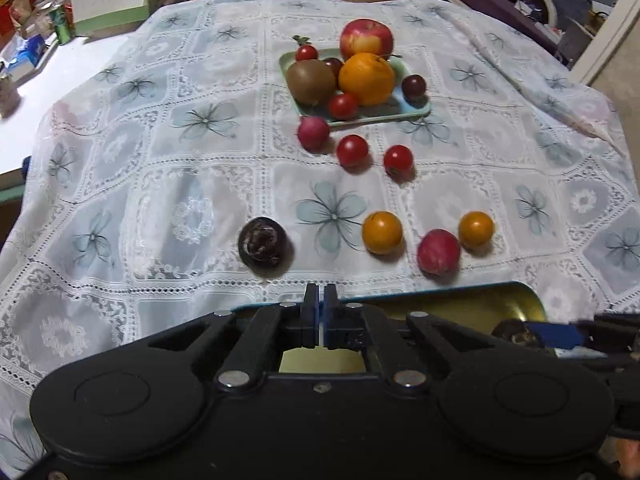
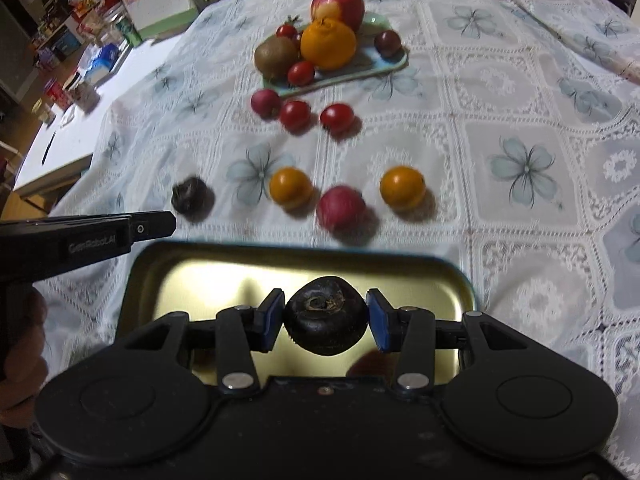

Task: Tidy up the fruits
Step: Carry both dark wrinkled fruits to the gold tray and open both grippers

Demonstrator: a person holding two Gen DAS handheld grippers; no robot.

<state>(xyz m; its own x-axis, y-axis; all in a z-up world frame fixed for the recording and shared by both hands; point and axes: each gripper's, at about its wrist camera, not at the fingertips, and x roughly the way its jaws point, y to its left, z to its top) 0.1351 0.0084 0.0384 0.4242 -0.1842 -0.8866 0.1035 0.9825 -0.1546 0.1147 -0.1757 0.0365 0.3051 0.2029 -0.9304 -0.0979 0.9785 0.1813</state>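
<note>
We see a worktop covered by a white lace tablecloth with pale blue flowers, and we read it from left to right.

Farthest left, our left hand-held gripper has its blue-padded fingers pressed together with only a sliver between them and nothing in them; it sits at the left rim of a shallow gold-lined metal tin with a blue edge. In the right wrist view it enters as a black bar beside the tin's left corner.

Just beyond it, a dark wrinkled round fruit lies loose on the cloth. To its right sit a small orange round fruit, then a pinkish-red round fruit, then a second small orange round fruit, the last two near each other.

Farther back, a pinkish-red radish-like ball rests against the front edge of a pale green rectangular plate, with two small red tomatoes to its right. On the plate lie a brown kiwi, a large orange citrus, small red and dark purple fruits, and behind them a red-yellow apple.

Over the tin, our right hand-held gripper is clamped on another dark wrinkled fruit, a pad on each side. We cannot tell whether it touches the tin's floor.
</note>
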